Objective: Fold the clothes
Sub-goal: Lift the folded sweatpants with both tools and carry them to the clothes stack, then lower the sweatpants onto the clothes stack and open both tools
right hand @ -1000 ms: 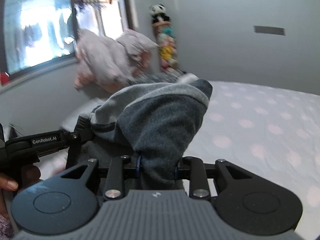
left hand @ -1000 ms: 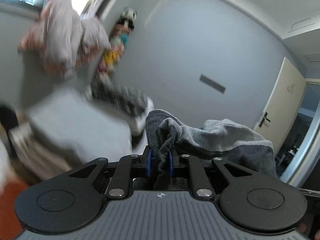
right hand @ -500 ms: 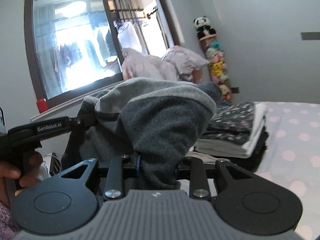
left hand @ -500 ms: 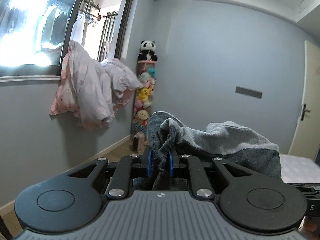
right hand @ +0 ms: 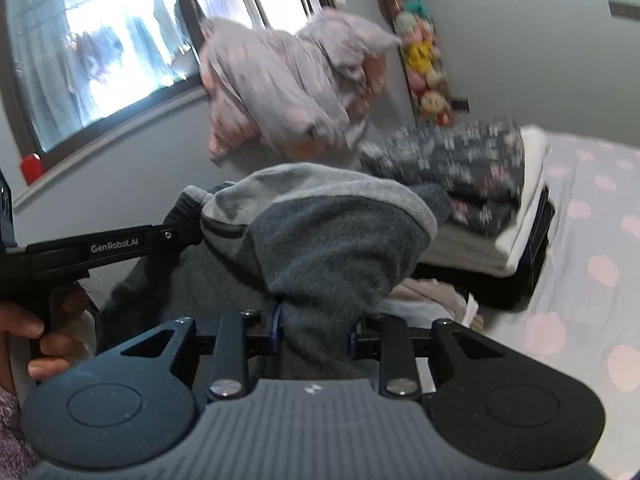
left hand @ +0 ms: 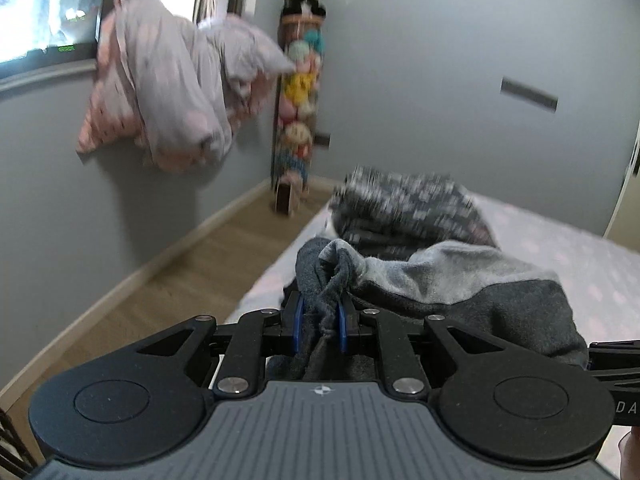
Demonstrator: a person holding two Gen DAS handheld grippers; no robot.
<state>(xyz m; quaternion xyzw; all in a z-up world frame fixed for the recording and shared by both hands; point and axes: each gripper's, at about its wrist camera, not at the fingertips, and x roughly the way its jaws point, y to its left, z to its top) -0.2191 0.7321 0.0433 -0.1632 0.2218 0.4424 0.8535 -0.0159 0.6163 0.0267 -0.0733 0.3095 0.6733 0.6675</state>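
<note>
A grey garment [left hand: 460,284] with a lighter grey band hangs bunched between both grippers, above the near edge of the bed. My left gripper [left hand: 319,322] is shut on a gathered dark fold of it. My right gripper [right hand: 314,330] is shut on a thicker wad of the same grey garment [right hand: 328,248]. In the right wrist view the left gripper [right hand: 182,220] shows from the side, gripping the cloth's far end, a hand [right hand: 28,344] on its handle.
A stack of folded clothes [right hand: 472,172], topped by a dark patterned piece, sits on the bed [right hand: 592,280] with its pink-dotted sheet. A pale quilt [left hand: 176,92] hangs at the window sill. A column of plush toys [left hand: 298,92] stands in the corner. Wooden floor [left hand: 168,280] lies beside the bed.
Both grippers swung sideways with the garment still held. The folded stack and the bed have come back into the left view. The stack sits nearer in the right view.
</note>
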